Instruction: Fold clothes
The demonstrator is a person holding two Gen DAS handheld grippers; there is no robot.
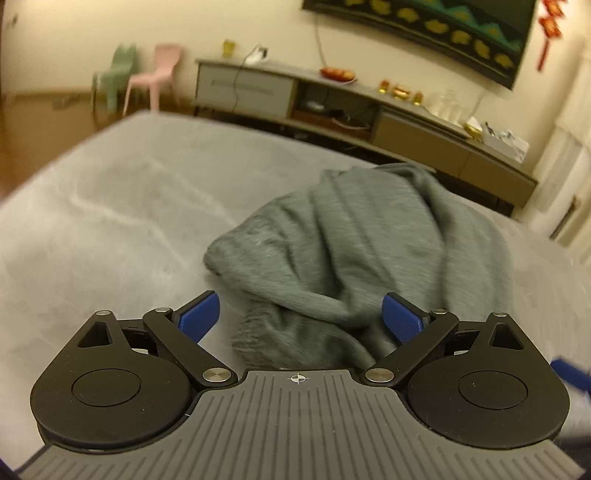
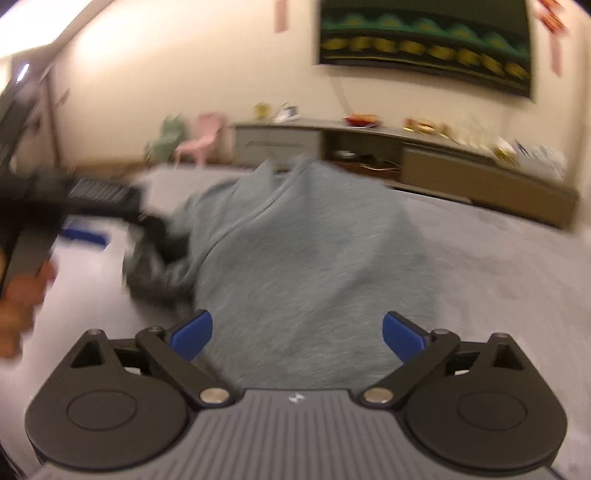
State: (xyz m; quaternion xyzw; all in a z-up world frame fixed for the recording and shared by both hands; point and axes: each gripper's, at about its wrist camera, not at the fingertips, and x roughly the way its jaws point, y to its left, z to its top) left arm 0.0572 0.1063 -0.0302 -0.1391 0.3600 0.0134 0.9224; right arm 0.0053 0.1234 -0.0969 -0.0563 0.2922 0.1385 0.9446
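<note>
A grey-green knit garment (image 1: 354, 243) lies crumpled in a heap on the grey bed cover (image 1: 110, 206). My left gripper (image 1: 301, 314) is open, its blue pads wide apart over the near edge of the cloth, not pressing it. In the right wrist view the same garment (image 2: 306, 258) fills the middle. My right gripper (image 2: 297, 332) is open too, with cloth lying between the spread blue pads but not pinched. The left gripper (image 2: 85, 218) shows blurred at the left of that view, held by a hand (image 2: 22, 295), at the garment's left side.
Beyond the bed stands a long low cabinet (image 1: 369, 107) with small items on top. Two small chairs, green (image 1: 114, 81) and pink (image 1: 155, 77), stand by the far wall. A dark wall hanging (image 1: 443, 29) is above. Bare bed cover (image 2: 498, 280) stretches right of the garment.
</note>
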